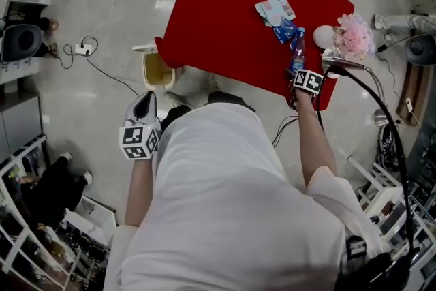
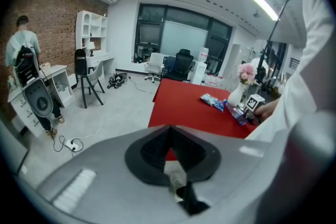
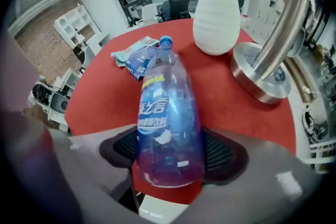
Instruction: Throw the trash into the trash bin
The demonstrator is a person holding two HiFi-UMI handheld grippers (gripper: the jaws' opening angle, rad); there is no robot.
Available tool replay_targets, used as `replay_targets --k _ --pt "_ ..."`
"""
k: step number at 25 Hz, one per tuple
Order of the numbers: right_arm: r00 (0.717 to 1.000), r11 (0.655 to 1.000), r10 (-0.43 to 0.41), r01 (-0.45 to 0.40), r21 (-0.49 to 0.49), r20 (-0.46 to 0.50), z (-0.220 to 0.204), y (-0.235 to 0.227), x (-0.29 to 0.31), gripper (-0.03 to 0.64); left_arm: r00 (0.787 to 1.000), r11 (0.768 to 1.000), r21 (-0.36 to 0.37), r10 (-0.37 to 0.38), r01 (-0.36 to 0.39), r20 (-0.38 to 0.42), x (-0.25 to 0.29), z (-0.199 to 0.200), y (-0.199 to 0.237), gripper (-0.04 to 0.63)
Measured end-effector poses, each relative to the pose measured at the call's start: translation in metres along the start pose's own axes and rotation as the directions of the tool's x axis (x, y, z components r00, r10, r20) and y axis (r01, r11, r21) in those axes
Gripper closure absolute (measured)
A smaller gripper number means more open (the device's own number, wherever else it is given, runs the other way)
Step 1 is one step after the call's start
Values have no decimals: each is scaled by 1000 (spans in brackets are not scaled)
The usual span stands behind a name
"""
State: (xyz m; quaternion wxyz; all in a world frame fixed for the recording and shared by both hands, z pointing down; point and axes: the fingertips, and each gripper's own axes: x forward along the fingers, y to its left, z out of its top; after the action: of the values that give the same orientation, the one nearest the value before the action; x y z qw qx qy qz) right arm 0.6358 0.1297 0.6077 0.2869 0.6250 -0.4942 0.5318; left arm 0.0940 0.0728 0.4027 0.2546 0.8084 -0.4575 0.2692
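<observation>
I look down on my red rectangular table (image 1: 225, 17), which stands on a pale glossy floor (image 1: 116, 3). Near its four o'clock corner a clear plastic bottle with a blue label (image 1: 297, 51) lies on its side. At the bottle's eleven o'clock lie a crumpled blue packet (image 1: 285, 31) and a white-and-blue wrapper (image 1: 276, 10). At its two o'clock stand a white vase of pink flowers (image 1: 325, 36) and a round metal lamp base (image 3: 249, 81). A yellowish open bin (image 1: 158, 70) sits on the floor at the table's eight o'clock corner.

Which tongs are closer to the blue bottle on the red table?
Right. The right tongs straddle the bottle, jaws open on either side of it. The left tongs hang shut beyond the table edge, near the bin.
</observation>
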Motion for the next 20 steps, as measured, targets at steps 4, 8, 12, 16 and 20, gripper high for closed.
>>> replay_targets --k 4,8,12,16,20 --pt "999 999 27 -28 45 33 2 4 -6 282 1000 1000 -13 0 0 1 2 -2 2 591" --pt "997 998 31 -35 59 71 6 4 -17 284 1000 1000 -10 -12 12 6 5 -1 1 591" --pt "996 998 20 -25 54 89 2 9 -29 285 1000 1000 -10 -24 24 14 3 -3 5 591" --pt "994 998 29 -34 44 101 -3 25 -36 285 999 999 -5 -37 37 18 0 -6 12 591" --pt "991 998 56 -59 18 118 -8 56 -47 285 999 999 -9 -39 39 25 -13 -11 27 591"
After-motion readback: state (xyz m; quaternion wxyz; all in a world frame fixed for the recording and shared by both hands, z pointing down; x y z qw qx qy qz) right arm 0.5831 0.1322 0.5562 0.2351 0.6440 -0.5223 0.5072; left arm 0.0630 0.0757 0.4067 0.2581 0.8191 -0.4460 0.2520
